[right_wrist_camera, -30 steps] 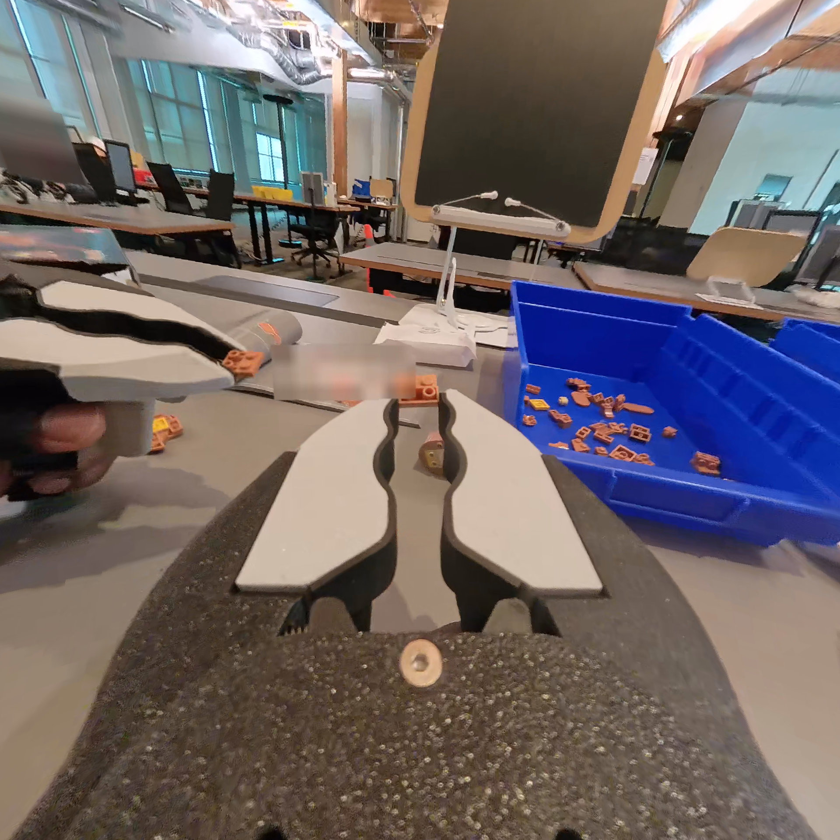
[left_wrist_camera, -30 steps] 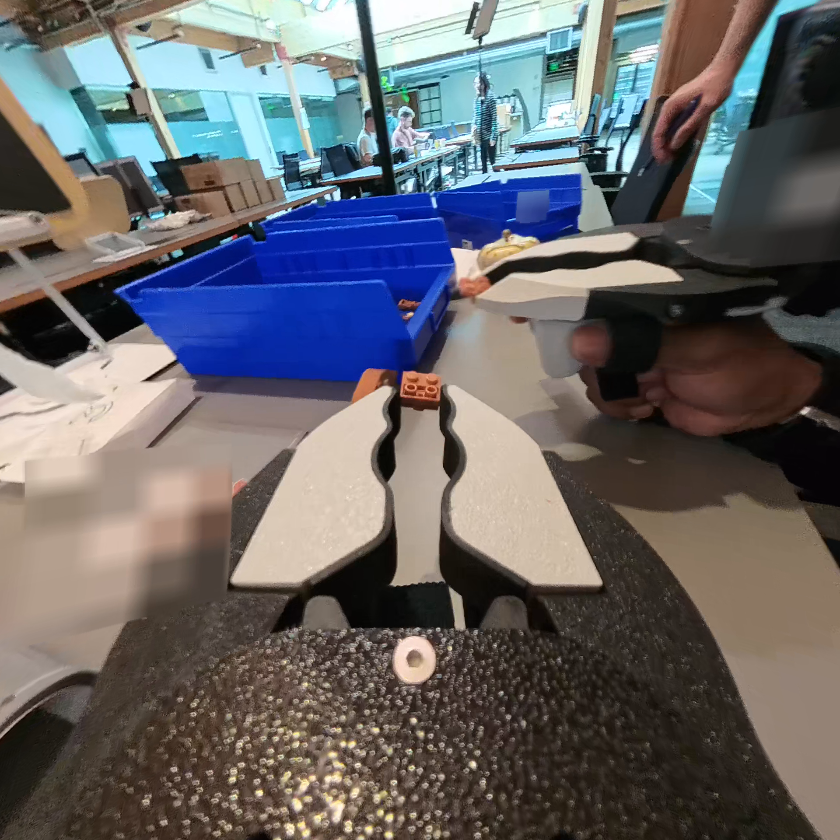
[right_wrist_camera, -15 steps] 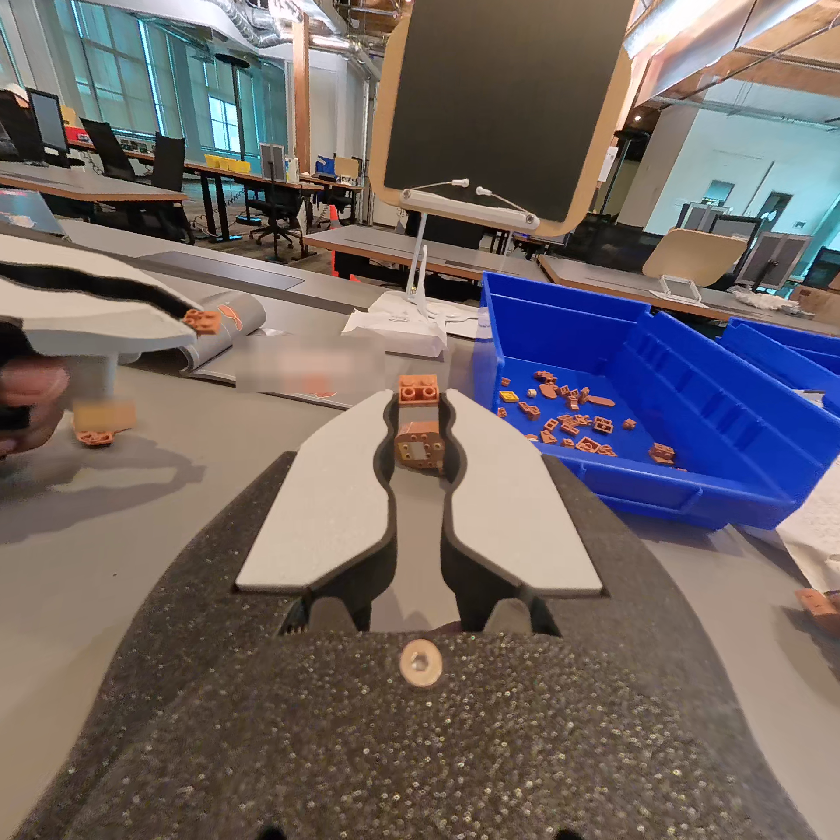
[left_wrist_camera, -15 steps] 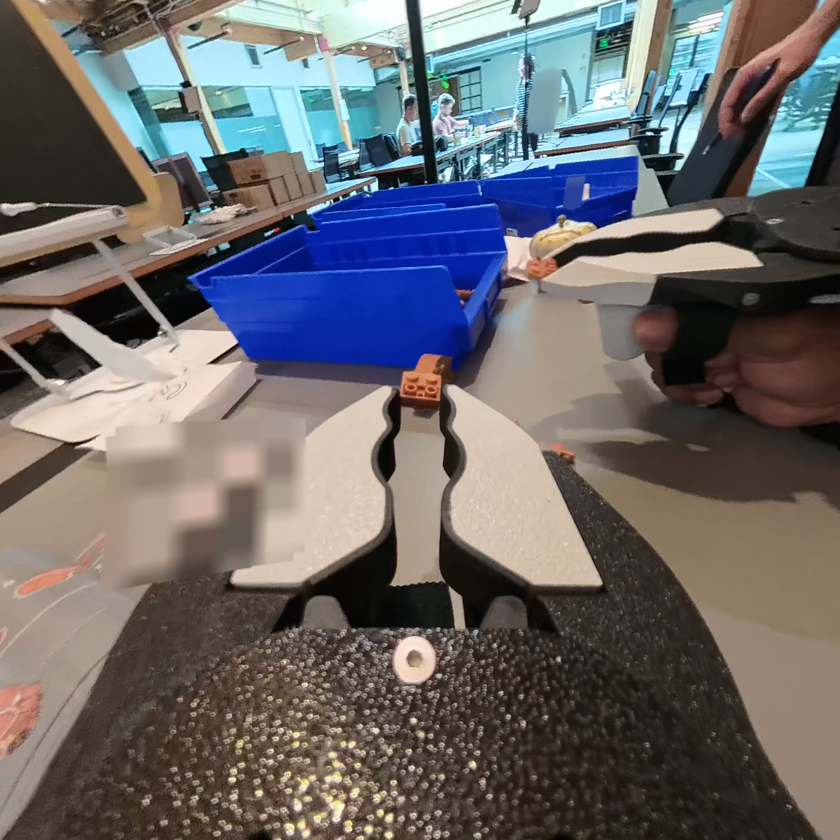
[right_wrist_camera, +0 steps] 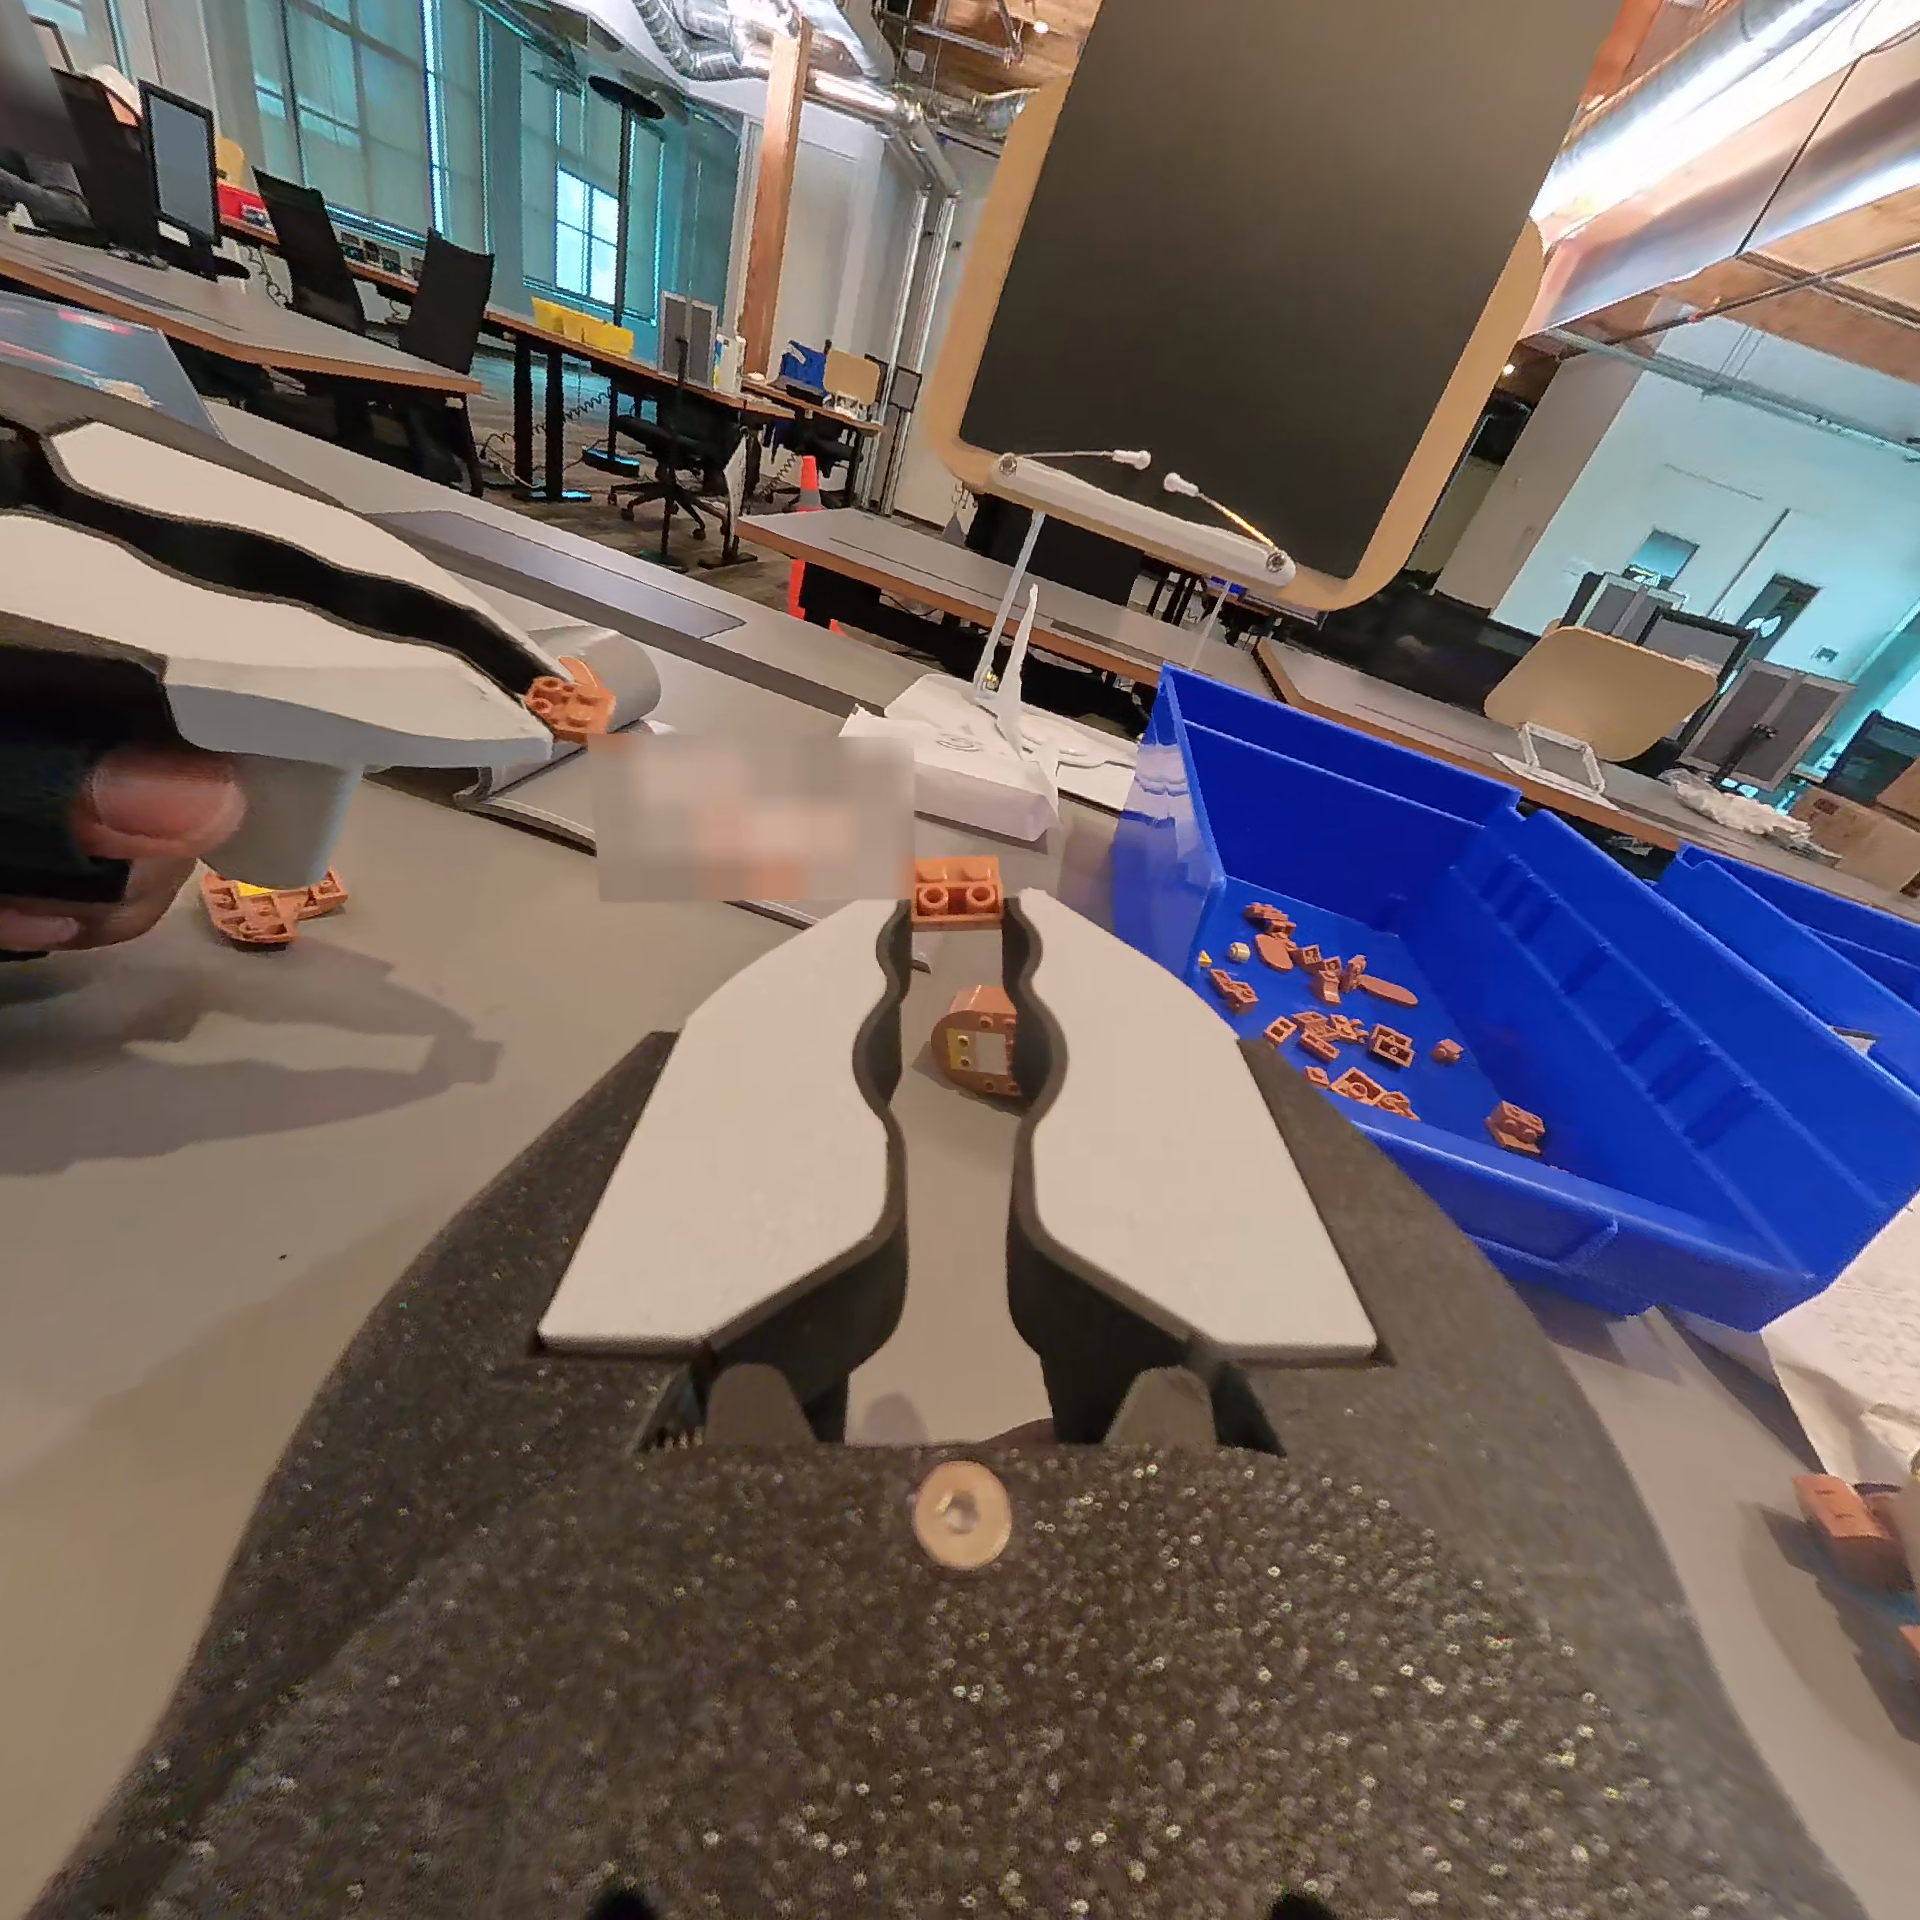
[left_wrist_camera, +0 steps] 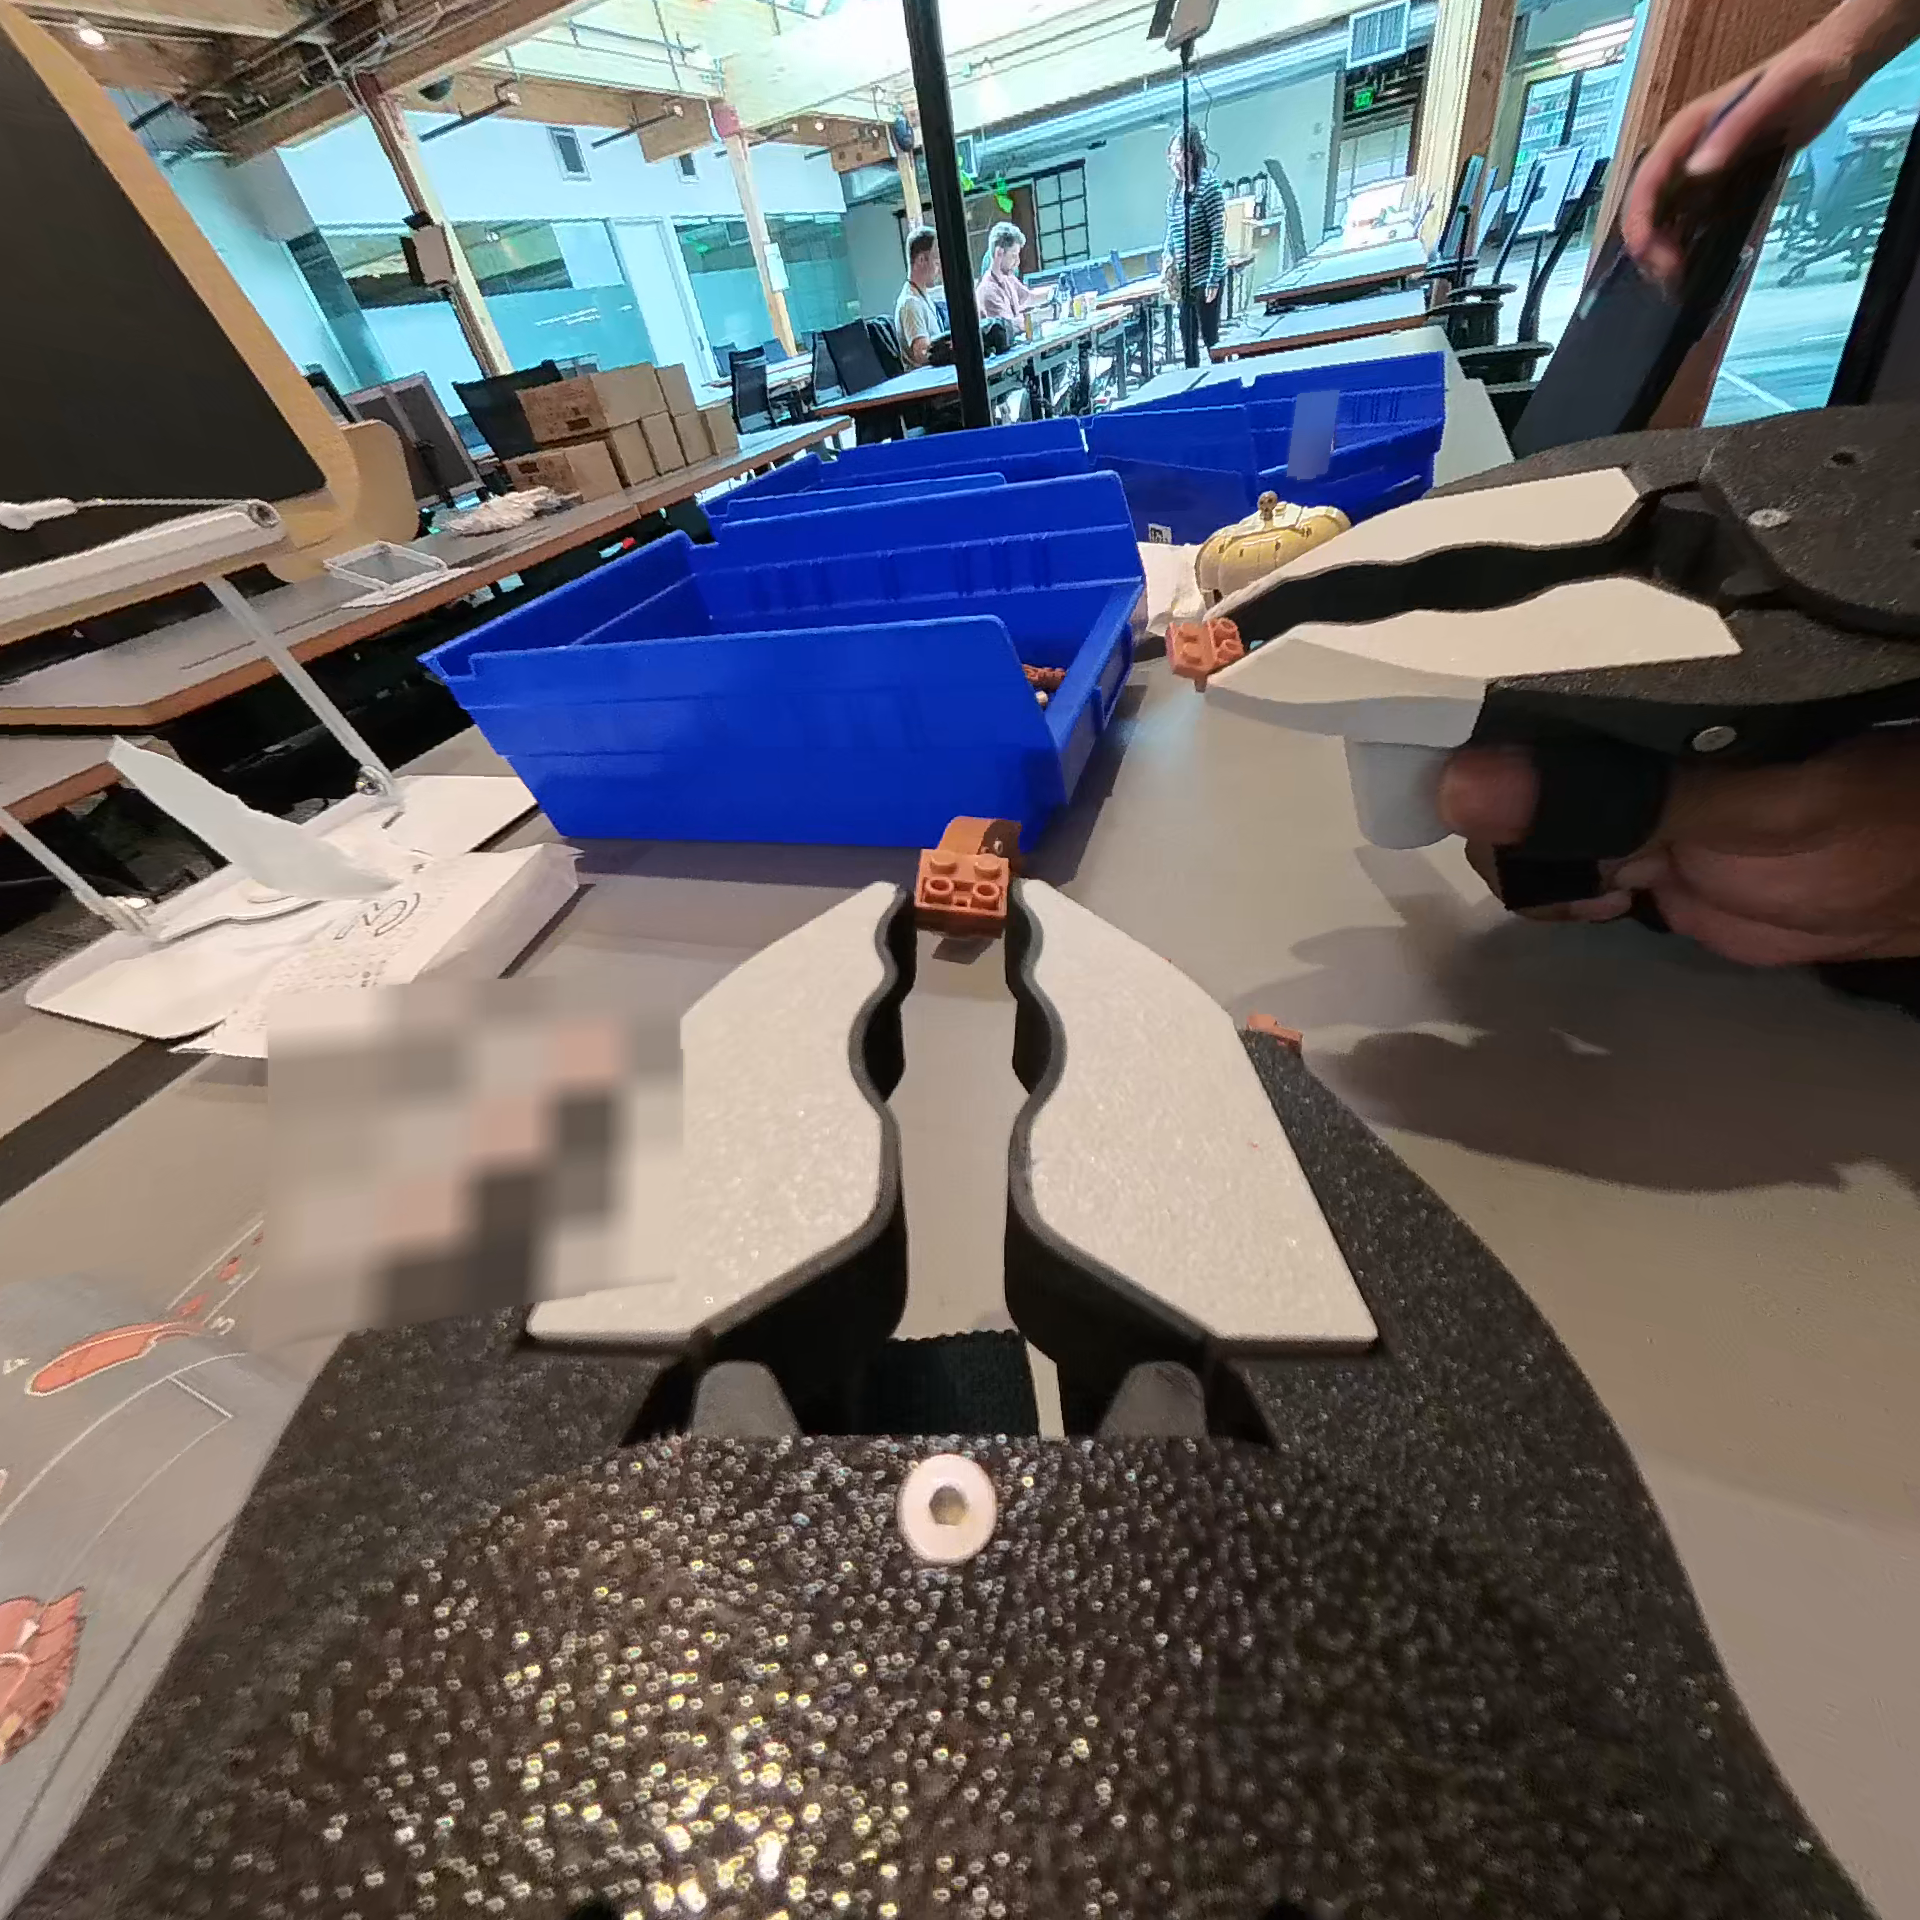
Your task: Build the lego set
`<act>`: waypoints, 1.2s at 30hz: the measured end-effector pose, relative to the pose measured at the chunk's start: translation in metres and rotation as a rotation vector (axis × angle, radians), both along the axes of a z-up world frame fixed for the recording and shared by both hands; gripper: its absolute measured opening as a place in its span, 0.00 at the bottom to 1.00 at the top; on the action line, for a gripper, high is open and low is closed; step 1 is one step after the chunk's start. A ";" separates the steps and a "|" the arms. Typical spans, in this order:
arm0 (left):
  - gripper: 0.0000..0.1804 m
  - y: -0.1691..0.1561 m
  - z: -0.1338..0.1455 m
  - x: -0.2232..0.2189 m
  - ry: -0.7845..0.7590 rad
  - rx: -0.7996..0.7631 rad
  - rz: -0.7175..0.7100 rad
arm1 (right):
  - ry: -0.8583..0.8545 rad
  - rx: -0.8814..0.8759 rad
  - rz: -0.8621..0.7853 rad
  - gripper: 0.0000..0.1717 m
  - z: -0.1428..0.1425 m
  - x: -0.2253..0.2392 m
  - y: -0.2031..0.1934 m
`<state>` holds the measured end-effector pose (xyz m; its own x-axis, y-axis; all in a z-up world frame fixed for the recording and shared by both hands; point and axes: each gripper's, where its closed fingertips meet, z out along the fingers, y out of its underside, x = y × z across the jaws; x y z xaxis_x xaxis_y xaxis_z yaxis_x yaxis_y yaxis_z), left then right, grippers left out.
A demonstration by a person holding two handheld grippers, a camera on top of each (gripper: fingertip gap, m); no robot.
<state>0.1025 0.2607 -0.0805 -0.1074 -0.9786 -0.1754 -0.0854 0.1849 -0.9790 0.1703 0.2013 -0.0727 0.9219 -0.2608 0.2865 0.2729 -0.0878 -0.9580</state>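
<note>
My left gripper [left_wrist_camera: 961, 916] is shut on a small orange-brown brick [left_wrist_camera: 961, 894] at its fingertips, just above the grey table. A rounded brown piece [left_wrist_camera: 985, 836] lies on the table right behind it. My right gripper [right_wrist_camera: 958, 906] is shut on a similar orange-brown brick [right_wrist_camera: 958, 886], studs facing me. The rounded brown piece [right_wrist_camera: 982, 1044] lies on the table under its fingers, not touched. In the left wrist view the right gripper [left_wrist_camera: 1231, 636] hovers at the right with its brick [left_wrist_camera: 1203, 649]. In the right wrist view the left gripper [right_wrist_camera: 540, 698] is at the left with its brick [right_wrist_camera: 568, 707].
A blue bin [right_wrist_camera: 1558, 1257] with several orange-brown pieces stands at the right; it also shows in the left wrist view [left_wrist_camera: 790, 748], with more blue bins behind. A cluster of orange pieces [right_wrist_camera: 265, 904], a white stand with a black board [right_wrist_camera: 1226, 270], papers and a gold rounded object [left_wrist_camera: 1262, 540] are on the table. The tips of one gripper are about 10 cm away from the tips of the other.
Both grippers keep their bricks. My right gripper has moved forward over the rounded brown piece, which now sits under its fingers. The left view has drawn back from the blue bin.
</note>
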 end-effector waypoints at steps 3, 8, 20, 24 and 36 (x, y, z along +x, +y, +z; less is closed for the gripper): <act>0.09 0.000 -0.002 0.001 0.004 -0.009 0.001 | -0.007 -0.001 -0.003 0.09 0.000 0.000 -0.001; 0.09 -0.007 0.000 0.001 -0.014 -0.015 -0.013 | 0.026 0.057 -0.050 0.09 0.007 0.011 -0.009; 0.09 -0.107 -0.010 0.032 -0.011 0.087 -0.203 | 0.220 0.246 -0.227 0.09 0.021 0.060 -0.045; 0.09 -0.102 -0.007 0.030 -0.020 0.036 -0.198 | 0.246 0.245 -0.228 0.09 0.019 0.063 -0.044; 0.09 -0.036 0.005 0.026 -0.026 -0.120 -0.029 | 0.092 0.189 0.004 0.09 0.023 0.014 -0.025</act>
<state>0.1287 0.2250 -0.0758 -0.1333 -0.9893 -0.0600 -0.0563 0.0680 -0.9961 0.1841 0.1765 -0.0497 0.9431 -0.2982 0.1469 0.1831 0.0973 -0.9783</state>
